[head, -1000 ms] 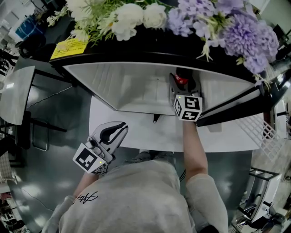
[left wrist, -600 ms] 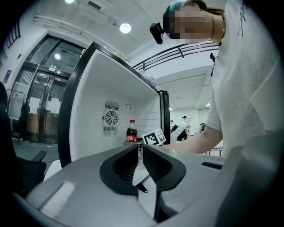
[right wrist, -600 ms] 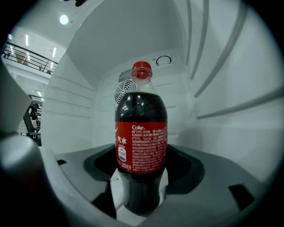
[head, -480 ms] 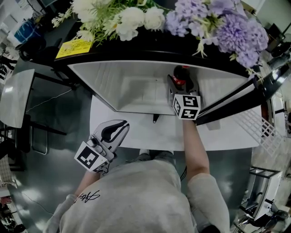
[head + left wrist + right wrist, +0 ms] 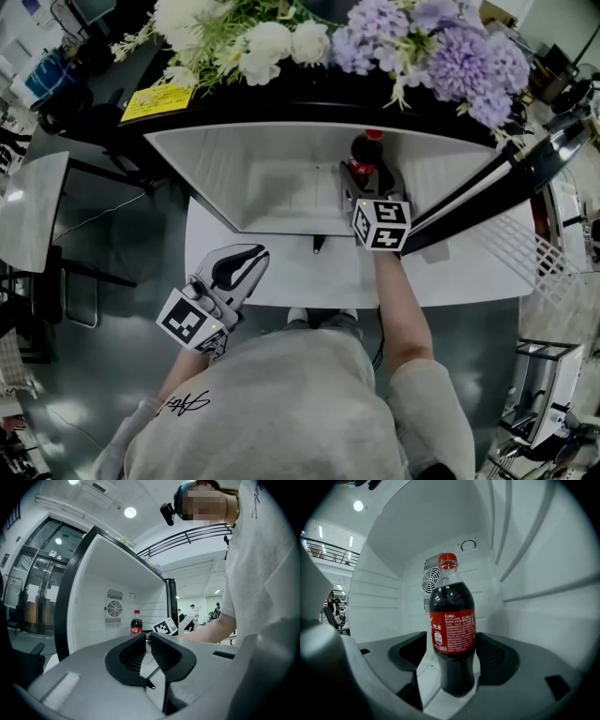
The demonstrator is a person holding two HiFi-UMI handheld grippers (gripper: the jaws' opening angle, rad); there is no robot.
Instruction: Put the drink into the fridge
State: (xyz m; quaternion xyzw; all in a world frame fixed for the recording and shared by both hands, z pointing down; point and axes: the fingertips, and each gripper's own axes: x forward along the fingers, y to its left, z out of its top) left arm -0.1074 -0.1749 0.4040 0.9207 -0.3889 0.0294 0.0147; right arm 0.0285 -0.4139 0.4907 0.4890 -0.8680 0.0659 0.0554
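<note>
A cola bottle with a red cap and red label stands upright inside the open white fridge, toward its right side. My right gripper reaches in from the front and is shut on the bottle's lower body. In the right gripper view the bottle fills the space between the two dark pads of the right gripper. My left gripper hangs low at the left outside the fridge, shut and holding nothing. In the left gripper view the left gripper faces the fridge, with the bottle beyond it.
White and purple flowers and a yellow card lie on the fridge's dark top. The black door stands open at the right, a wire rack beside it. A round fan grille is on the back wall.
The bottle now shows further into the fridge and more fully ahead of the right gripper. The left gripper has hardly moved.
</note>
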